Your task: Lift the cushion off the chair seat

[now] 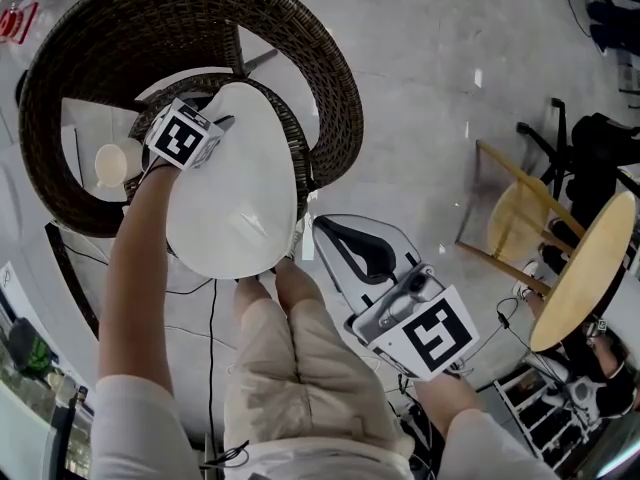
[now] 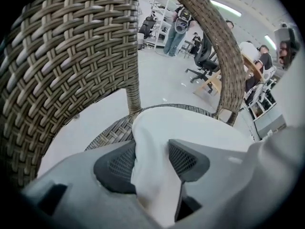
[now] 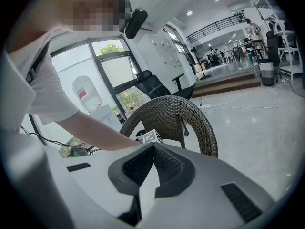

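White cushion sits on the seat of the wicker chair — one edge bunched and clamped between the left gripper's pads. The right gripper hangs apart over the floor — jaws together, empty.

White shirt, beige shorts; grey left gripper and right gripper, black-meshed pads.

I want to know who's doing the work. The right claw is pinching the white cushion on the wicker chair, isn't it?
Not the right one. The left claw is pinching the white cushion on the wicker chair. The left gripper view shows it clamped on the cushion's edge. The right claw is shut on nothing, away from the chair.
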